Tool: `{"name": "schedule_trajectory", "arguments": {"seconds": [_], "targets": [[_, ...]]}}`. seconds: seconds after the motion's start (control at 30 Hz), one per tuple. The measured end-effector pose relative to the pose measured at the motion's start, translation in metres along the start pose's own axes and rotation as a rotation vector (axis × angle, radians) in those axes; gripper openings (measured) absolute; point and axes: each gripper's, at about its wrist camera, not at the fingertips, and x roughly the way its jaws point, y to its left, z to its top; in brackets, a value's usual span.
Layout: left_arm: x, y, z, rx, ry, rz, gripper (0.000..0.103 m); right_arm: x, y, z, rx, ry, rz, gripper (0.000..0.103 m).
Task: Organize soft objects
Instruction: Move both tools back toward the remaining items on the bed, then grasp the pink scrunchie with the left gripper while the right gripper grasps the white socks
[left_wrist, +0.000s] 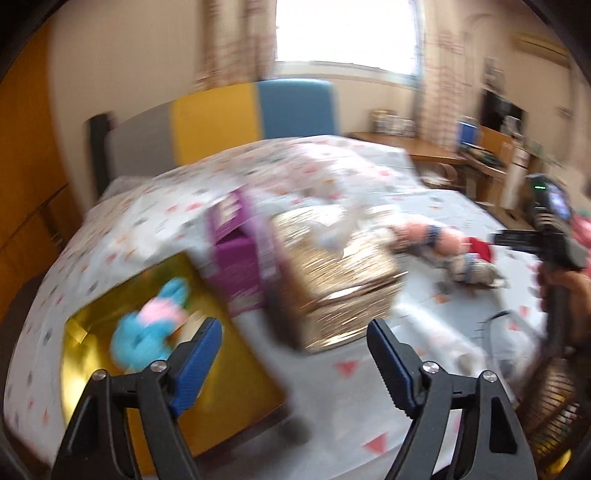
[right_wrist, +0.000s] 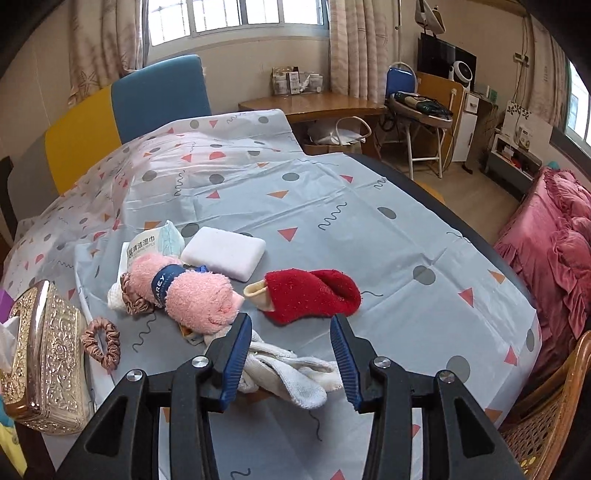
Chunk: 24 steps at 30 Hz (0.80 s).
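Note:
In the right wrist view my right gripper stands open just over a crumpled white sock, which lies on the tablecloth between and below the blue pads without being pinched. Beyond it lie a red sock, a pink rolled towel with a blue band, a white sponge block and two satin scrunchies. The left wrist view is blurred. My left gripper is open and empty above a yellow box that holds a blue and pink plush toy.
A gold embossed tissue box stands at the table's left, next to a purple box. A wet-wipes packet lies behind the towel. A wicker chair and pink bedding are on the right.

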Motion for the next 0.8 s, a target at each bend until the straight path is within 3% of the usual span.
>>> {"name": "schedule_trajectory", "arguments": {"seconds": [0.03,0.13,0.2,0.27,0.33,0.47,0.53,0.6,0.8], "targets": [[0.003,-0.010,0.011,0.029,-0.003,-0.027,0.068,-0.001,0.000,0.000,0.001,0.000,0.004,0.044],[0.018,-0.042,0.047,0.116,0.024,-0.123,0.059,-0.002,-0.002,0.001,0.016,-0.002,0.021,0.044],[0.034,-0.068,0.070,0.188,0.065,-0.191,0.057,-0.003,-0.004,0.001,0.023,0.002,0.038,0.045],[0.056,-0.097,0.090,0.294,0.118,-0.211,0.056,-0.004,-0.005,0.003,0.030,0.001,0.052,0.045],[0.080,-0.122,0.105,0.375,0.166,-0.193,0.056,-0.005,-0.006,0.003,0.037,0.001,0.066,0.045],[0.136,-0.157,0.116,0.496,0.340,-0.161,0.053,-0.006,-0.012,0.005,0.068,0.007,0.079,0.045],[0.166,-0.165,0.115,0.521,0.437,-0.129,0.042,-0.005,-0.018,0.006,0.096,0.013,0.078,0.045],[0.193,-0.171,0.113,0.551,0.527,-0.103,0.040,-0.004,-0.026,0.006,0.138,0.020,0.084,0.045],[0.245,-0.181,0.095,0.626,0.667,-0.004,0.041,-0.004,-0.049,0.008,0.250,0.024,0.113,0.045]]}}
